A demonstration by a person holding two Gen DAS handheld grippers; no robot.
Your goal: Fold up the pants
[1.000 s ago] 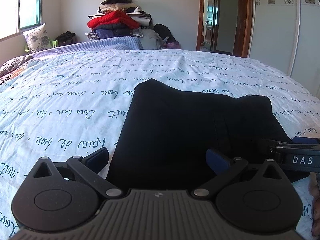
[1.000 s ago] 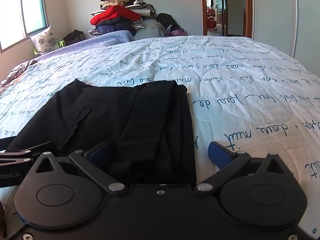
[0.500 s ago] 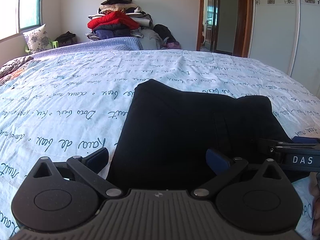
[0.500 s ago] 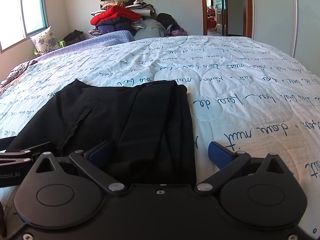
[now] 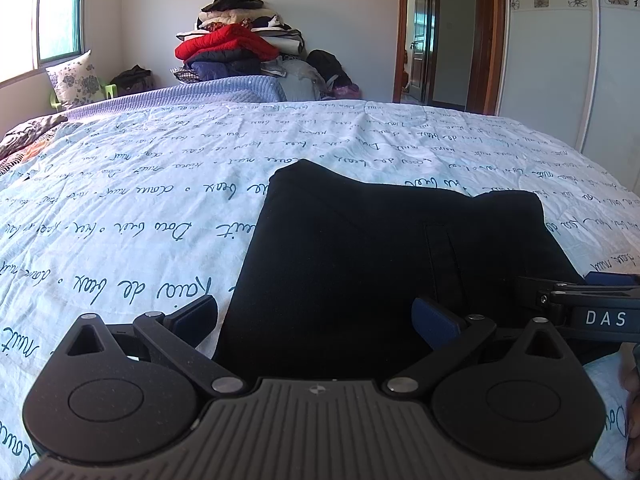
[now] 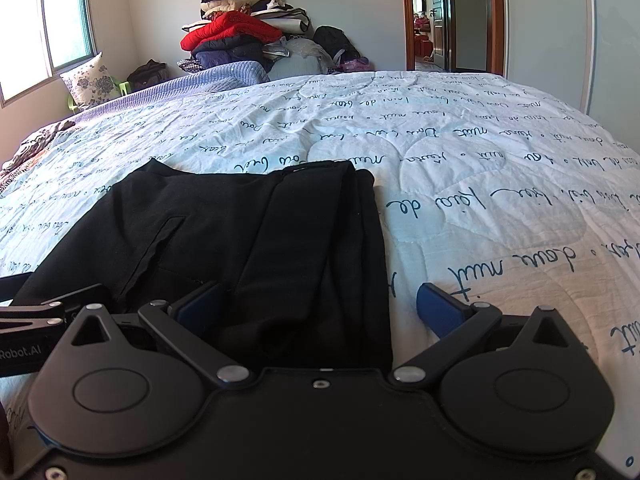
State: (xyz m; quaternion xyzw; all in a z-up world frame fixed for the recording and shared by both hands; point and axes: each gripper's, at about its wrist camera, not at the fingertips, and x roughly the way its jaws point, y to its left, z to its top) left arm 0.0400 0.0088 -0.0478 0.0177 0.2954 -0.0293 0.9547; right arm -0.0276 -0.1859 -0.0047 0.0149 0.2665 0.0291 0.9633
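Bedding fills most of both views: a pale blue quilt printed with dark script covers the bed from the lower edge to the far wall, where a heap of clothes with a red jacket in it sits at the upper centre and a flowered pillow leans under the window at the upper left. Black pants lie flat on the quilt in the lower middle of the left wrist view, already gathered into a compact, roughly rectangular stack with layered edges showing along its right side in the right wrist view; a pocket slit shows on top. Judging by that shape, the main folds look done, and what may be left is one last fold, a smoothing, or nothing more. The left claw is spread wide and grasps nothing, one finger over the quilt at the pants' left edge, the other over the cloth. The right claw is likewise released, straddling the pants' right edge with one finger over fabric and one over quilt. Whether the fingers touch the cloth cannot be told. Each claw's side appears at the edge of the other's view.
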